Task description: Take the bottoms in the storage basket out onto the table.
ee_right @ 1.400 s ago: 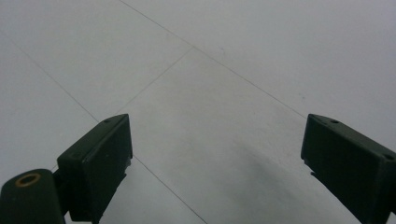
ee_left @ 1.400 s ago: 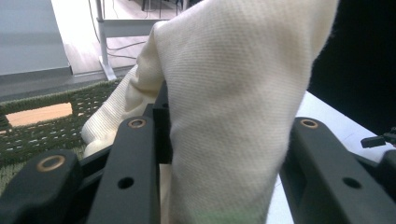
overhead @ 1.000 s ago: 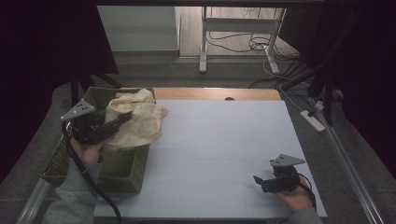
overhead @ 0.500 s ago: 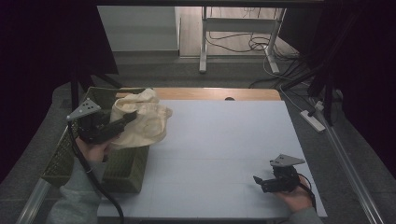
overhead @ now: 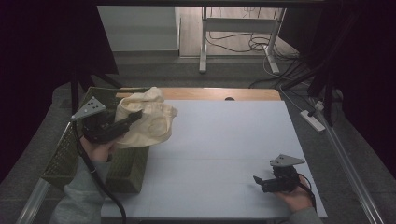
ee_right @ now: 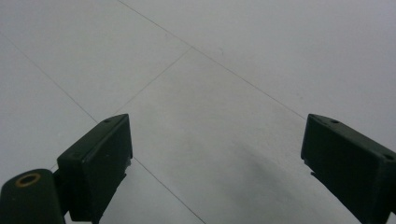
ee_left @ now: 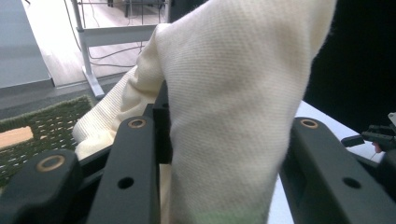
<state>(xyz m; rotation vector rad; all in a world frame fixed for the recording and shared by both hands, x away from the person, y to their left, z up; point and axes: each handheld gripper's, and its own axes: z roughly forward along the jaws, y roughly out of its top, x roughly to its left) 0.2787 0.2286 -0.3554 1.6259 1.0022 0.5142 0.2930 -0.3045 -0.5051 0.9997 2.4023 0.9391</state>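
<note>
A cream knitted garment [overhead: 145,122] hangs bunched above the right edge of a green woven basket [overhead: 74,149] at the table's left. My left gripper [overhead: 135,116] is shut on it, and up close the cream garment [ee_left: 233,116] is pinched between the black jaws. At the table's front right, my right gripper [overhead: 258,181] rests low over the white tabletop [overhead: 224,140]. Its jaws stand wide apart, with my right gripper [ee_right: 215,172] holding nothing but bare surface between them.
The basket sits at the table's left edge, partly off the white sheet. A strip of wooden tabletop [overhead: 219,94] runs along the far side. Beyond it stand a metal desk frame [overhead: 233,28] and floor cables [overhead: 243,44]. A power strip [overhead: 314,120] lies right of the table.
My left gripper has carried the garment a little up and to the right, out over the basket's edge. The right gripper has stayed put.
</note>
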